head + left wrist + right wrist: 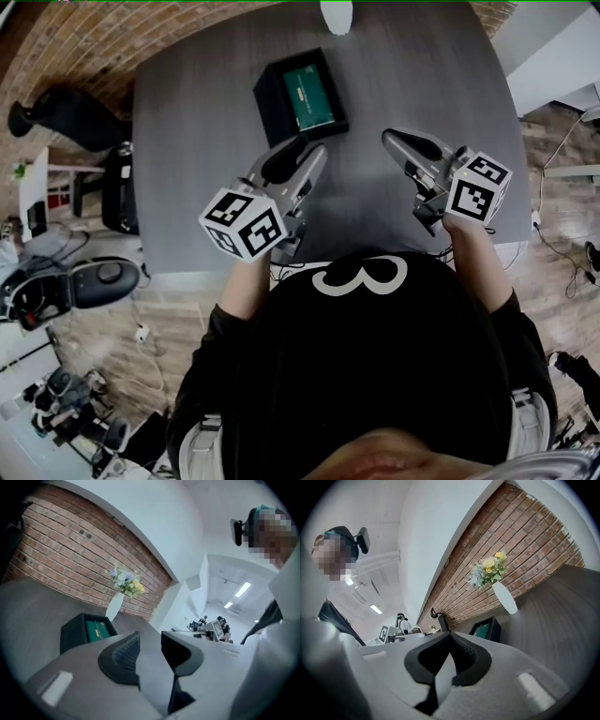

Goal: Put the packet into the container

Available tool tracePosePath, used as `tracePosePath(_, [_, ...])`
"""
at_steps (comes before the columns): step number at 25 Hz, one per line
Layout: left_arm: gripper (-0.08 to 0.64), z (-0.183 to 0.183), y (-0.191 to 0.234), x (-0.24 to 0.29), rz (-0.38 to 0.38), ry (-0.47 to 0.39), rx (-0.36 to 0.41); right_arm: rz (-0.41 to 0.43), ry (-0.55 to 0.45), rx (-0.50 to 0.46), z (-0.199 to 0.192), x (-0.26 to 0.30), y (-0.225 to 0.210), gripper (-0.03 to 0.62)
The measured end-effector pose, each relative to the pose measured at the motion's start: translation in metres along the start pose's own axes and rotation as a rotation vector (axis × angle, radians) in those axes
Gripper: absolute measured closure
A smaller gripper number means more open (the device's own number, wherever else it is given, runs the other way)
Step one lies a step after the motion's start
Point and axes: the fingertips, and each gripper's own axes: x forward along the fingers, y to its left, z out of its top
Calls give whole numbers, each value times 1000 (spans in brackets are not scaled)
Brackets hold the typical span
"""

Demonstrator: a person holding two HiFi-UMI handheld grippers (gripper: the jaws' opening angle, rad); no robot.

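A black open container (267, 94) stands on the grey table (431, 75) at the far middle, with a green packet (311, 96) lying flat inside it. My left gripper (317, 155) hovers just in front of the container, open by a narrow gap with nothing between the jaws. In the left gripper view the gripper (150, 639) points to the right of the container (70, 634) and packet (97, 630). My right gripper (392, 139) is held over the table to the container's right, shut and empty. The right gripper view shows its jaws (450, 637) meeting, with the container (494, 631) beyond.
A white vase (337, 14) with flowers (125, 582) stands at the table's far edge behind the container, before a brick wall (61, 559). A dark chair (66, 112) sits off the table's left side. Bare tabletop lies between the grippers.
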Motion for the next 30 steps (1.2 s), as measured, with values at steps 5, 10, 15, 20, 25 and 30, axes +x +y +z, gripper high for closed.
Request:
tracePosePath(5, [526,-6,-15,-16,-42,30,-5,2,9,-23,0,4,6,591])
tracePosePath(10, [548,-5,-13,-24,4,6,-2,-15,14,-84,0,8,11,591])
tracePosePath(15, [548,-5,-17,-28,9,-12,35,17,32,-138,-4,11,27,591])
tracePosePath(20, [548,-10,-20,-25,-3,-20,22,32,58,-142,-10,11,31,591])
tracePosePath(25, [548,-17,-21,-26,0,-4,7,48,61,-124,-17,12,37,591])
tracePosePath(30, [548,-21,-34,-24,-39,18,27,55,46,-109,-19,8,41,591])
